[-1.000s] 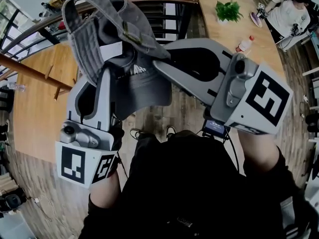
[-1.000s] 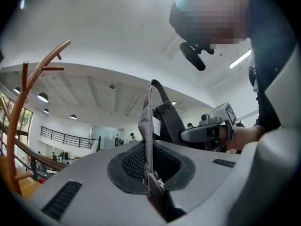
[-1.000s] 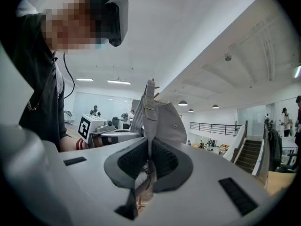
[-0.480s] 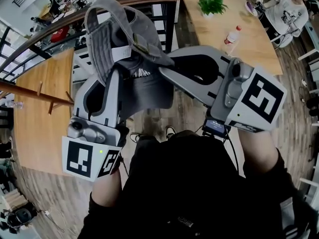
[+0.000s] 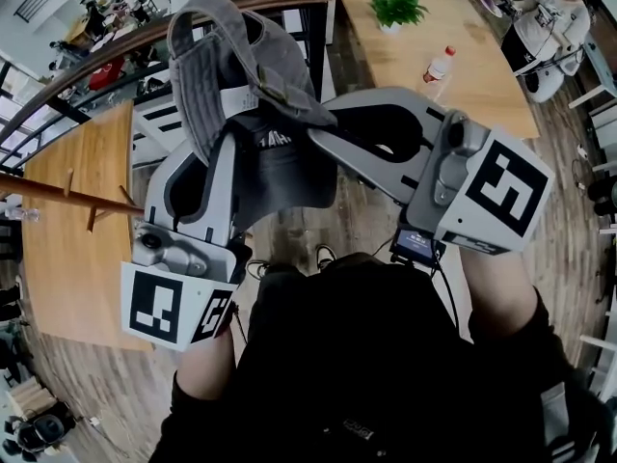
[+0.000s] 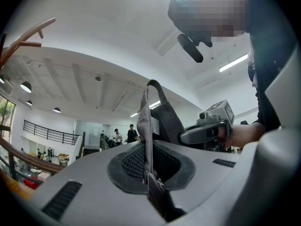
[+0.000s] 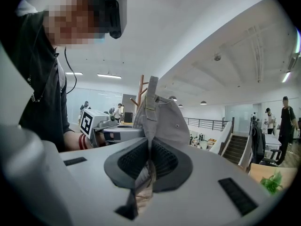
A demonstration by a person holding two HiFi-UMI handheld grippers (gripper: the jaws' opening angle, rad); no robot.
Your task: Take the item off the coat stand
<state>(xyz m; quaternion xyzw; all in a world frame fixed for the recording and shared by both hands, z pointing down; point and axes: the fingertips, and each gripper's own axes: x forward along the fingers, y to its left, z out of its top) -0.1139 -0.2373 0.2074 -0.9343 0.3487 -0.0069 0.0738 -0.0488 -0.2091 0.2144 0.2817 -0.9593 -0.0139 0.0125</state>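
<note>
A grey baseball cap (image 5: 227, 61) hangs in the air between both grippers, clear of the coat stand. My left gripper (image 5: 229, 148) is shut on the cap's edge, and in the left gripper view the fabric (image 6: 149, 126) stands pinched in the left gripper (image 6: 148, 171). My right gripper (image 5: 320, 135) is shut on the cap from the other side. In the right gripper view the cap (image 7: 164, 119) rises out of the right gripper (image 7: 146, 166). The wooden coat stand (image 5: 67, 193) lies at the far left, apart from the cap. Its pegs (image 6: 23, 36) show at the upper left, and the coat stand pole (image 7: 140, 89) shows behind the cap.
A wooden table (image 5: 58, 258) lies below at the left. Another table (image 5: 482, 75) at the upper right bears a potted plant (image 5: 397, 6) and a bottle (image 5: 439, 66). A seated person (image 5: 549, 27) is at its far end. A curved handrail (image 5: 116, 51) and stairs run behind the cap.
Both grippers keep their hold on the cap. The cap has shifted slightly right in the view, and the coat stand has slid farther down and left, away from it.
</note>
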